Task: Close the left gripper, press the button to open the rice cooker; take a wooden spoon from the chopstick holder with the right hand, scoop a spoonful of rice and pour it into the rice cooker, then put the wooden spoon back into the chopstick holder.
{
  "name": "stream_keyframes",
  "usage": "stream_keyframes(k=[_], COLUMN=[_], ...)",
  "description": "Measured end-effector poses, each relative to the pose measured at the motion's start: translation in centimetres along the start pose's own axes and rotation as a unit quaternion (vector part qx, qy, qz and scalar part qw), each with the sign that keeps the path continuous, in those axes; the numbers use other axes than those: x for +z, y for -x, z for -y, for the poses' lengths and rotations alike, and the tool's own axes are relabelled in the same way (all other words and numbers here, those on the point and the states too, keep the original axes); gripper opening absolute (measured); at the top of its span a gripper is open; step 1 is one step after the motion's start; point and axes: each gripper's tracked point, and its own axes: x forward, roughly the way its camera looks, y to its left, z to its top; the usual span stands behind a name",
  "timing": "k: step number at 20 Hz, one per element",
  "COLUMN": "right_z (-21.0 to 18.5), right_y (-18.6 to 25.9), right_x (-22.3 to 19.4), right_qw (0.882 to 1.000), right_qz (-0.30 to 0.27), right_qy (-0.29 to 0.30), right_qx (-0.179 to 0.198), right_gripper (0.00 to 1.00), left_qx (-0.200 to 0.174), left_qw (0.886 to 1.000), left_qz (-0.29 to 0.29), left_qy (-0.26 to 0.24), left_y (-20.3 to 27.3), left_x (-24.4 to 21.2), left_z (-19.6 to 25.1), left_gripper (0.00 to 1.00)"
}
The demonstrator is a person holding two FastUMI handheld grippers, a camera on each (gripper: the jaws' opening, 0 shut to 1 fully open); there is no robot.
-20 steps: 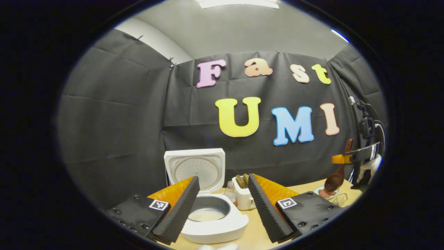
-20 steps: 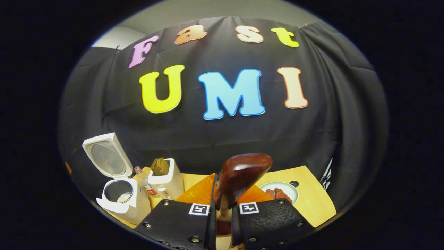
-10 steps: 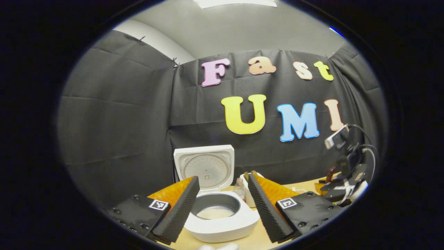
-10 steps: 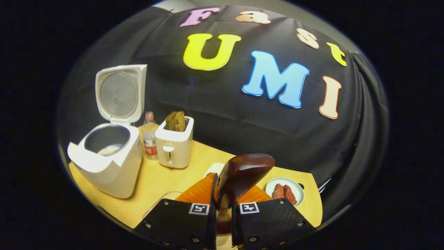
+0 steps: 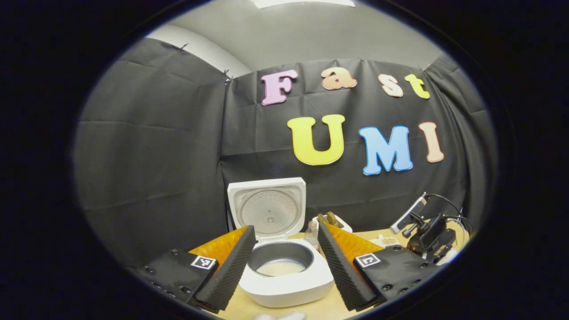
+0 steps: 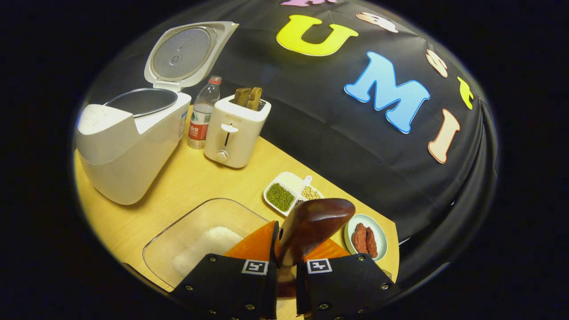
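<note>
wall: black cloth (image 5: pixel 155 146) | ceiling: grey (image 5: pixel 311 33) | table: light wood (image 6: pixel 186 182)

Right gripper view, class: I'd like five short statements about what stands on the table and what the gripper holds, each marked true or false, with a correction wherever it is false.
1. The rice cooker has its lid shut. False: the lid stands open.
2. The right gripper holds a wooden spoon. True.
3. The glass container holds white rice. True.
4. The bottle lies on its side. False: it stands upright between cooker and toaster.
5. The small plate holds green beans. False: it holds reddish pieces.
</note>
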Motion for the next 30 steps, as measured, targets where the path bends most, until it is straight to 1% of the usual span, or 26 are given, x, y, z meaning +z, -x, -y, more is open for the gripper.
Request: stream_keyframes(k=[3,7,11,13,14,15,18,21,23,26,30], right_z=[-0.4,-1.7,-2.9,-3.8,-4.3,-4.7,-6.1,-6.2,-6.3,-6.4,-6.6], right_y=[-0.5,-0.3,-0.2,0.0,0.1,0.2,0.5,0.6,0.6,0.6,0.6], right_x=[-1.0,-1.3,-1.1,-0.4,-0.2,0.2,1.0,1.3,1.4,1.8,2.3], right_qw=[1.000,0.999,0.998,0.994,0.992,0.989,0.976,0.967,0.958,0.941,0.913], right_qz=[-0.015,-0.020,-0.027,-0.024,-0.024,-0.025,-0.031,-0.032,-0.034,-0.034,-0.034], right_qy=[-0.002,-0.022,-0.061,-0.095,-0.114,-0.136,-0.197,-0.233,-0.264,-0.312,-0.378], right_qx=[-0.002,0.011,0.022,0.039,0.048,0.059,0.092,0.101,0.107,0.124,0.150], right_gripper=[0.18,0.17,0.18,0.18,0.17,0.17,0.17,0.17,0.17,0.18,0.18], left_qx=[0.002,0.001,0.003,-0.002,-0.003,-0.004,-0.005,-0.007,-0.008,-0.007,-0.006], left_qw=[1.000,1.000,1.000,1.000,1.000,1.000,1.000,1.000,1.000,1.000,1.000], left_qz=[-0.003,-0.006,-0.006,-0.005,-0.006,-0.007,-0.004,-0.001,-0.001,-0.003,-0.003], left_qy=[0.001,0.006,0.006,0.009,0.009,0.010,0.008,0.004,0.003,0.002,-0.002], left_y=[-0.2,-0.3,-0.3,-0.2,-0.2,-0.2,-0.3,-0.4,-0.6,-0.6,-0.7], left_x=[-0.2,-0.6,-0.4,-0.3,-0.4,-0.4,0.2,0.5,0.6,0.4,0.7], left_z=[-0.2,-0.2,-0.4,-0.2,-0.3,-0.3,-0.5,-0.6,-0.6,-0.7,-0.7], left_gripper=[0.96,0.98,0.98,0.99,0.98,0.96,0.96,0.96,0.96,0.96,0.96])
